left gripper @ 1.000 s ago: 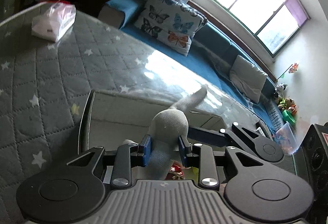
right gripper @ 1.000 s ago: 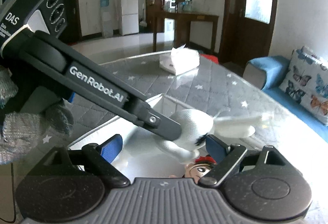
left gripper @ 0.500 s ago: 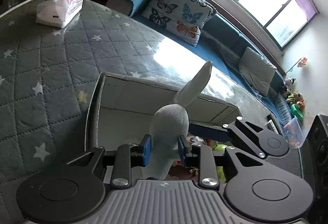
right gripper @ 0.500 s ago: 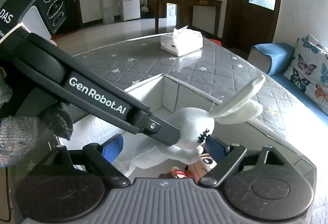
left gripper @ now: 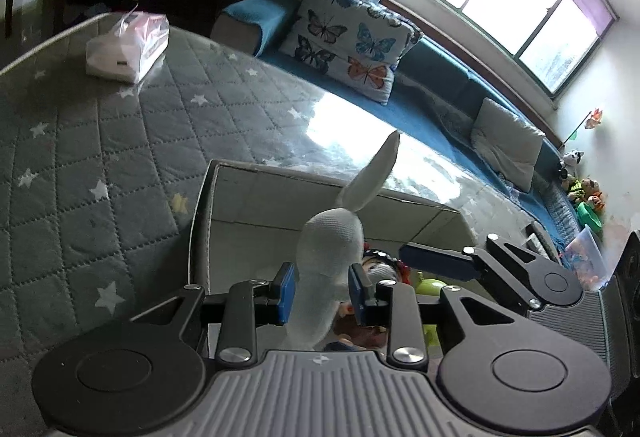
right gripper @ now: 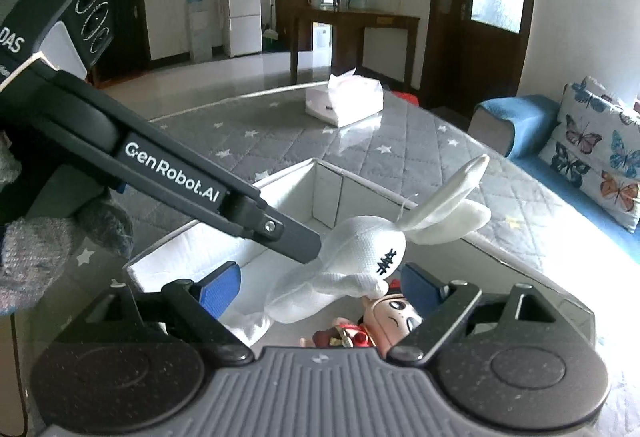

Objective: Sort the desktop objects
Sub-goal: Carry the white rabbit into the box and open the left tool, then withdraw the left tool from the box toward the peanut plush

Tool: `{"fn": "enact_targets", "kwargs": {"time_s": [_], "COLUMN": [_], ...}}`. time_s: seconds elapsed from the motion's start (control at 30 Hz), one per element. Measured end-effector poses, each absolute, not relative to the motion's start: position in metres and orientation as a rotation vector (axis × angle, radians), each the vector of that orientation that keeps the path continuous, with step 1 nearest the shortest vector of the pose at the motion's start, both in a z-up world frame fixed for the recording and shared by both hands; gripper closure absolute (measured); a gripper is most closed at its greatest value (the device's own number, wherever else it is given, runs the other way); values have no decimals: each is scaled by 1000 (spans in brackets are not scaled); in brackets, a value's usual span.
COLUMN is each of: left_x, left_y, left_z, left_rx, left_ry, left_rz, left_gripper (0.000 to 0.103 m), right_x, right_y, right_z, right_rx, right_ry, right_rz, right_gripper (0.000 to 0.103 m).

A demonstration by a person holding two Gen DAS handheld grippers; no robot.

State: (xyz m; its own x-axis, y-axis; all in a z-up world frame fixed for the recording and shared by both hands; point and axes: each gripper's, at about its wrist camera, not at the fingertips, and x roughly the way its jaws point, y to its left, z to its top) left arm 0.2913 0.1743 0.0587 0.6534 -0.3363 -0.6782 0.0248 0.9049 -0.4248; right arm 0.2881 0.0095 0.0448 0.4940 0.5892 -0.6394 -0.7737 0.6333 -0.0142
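A white plush rabbit [left gripper: 329, 261] hangs between the blue pads of my left gripper [left gripper: 321, 293], which is shut on its body. In the right wrist view the rabbit [right gripper: 360, 253] dangles from the left gripper's fingertips [right gripper: 304, 243] over a white divided box [right gripper: 326, 197], long ears pointing right. Under it in the box lies a small doll with a red outfit [right gripper: 394, 319]. My right gripper [right gripper: 320, 287] stands open just in front of the rabbit, with nothing between its pads. One of its fingers [left gripper: 440, 261] shows beside the rabbit.
The box [left gripper: 256, 205] sits on a grey quilted table cover with white stars [left gripper: 100, 141]. A tissue pack [right gripper: 344, 101] lies at the table's far end. A blue sofa with butterfly cushions [left gripper: 352, 45] runs along the table's far side. A gloved hand [right gripper: 36, 249] holds the left gripper.
The left gripper has carried the rabbit further over the box. The rabbit's ears have swung from flat to raised. The doll in the box shows more. The right gripper stays open.
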Motion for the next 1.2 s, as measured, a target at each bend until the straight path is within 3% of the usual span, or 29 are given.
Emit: {"fn": "enact_targets", "kwargs": {"time_s": [0.27,0.63,1.2], "left_x": [259,211,203], "left_y": [159,121,80], "left_z": [75,82,31], "left_rx": [-374,-339,-365], "left_ry": [785,758,895], "left_rz": [-258,-351,-377], "left_gripper": [71,71,71], "right_x": [249,187,146], "right_y": [-26,-83,-114], "right_z": [59,67,25], "right_rx": [-274,-215,-170], "right_ry": [575,525,614], "right_rz": [807,712,694], "right_gripper": [5,5,12]}}
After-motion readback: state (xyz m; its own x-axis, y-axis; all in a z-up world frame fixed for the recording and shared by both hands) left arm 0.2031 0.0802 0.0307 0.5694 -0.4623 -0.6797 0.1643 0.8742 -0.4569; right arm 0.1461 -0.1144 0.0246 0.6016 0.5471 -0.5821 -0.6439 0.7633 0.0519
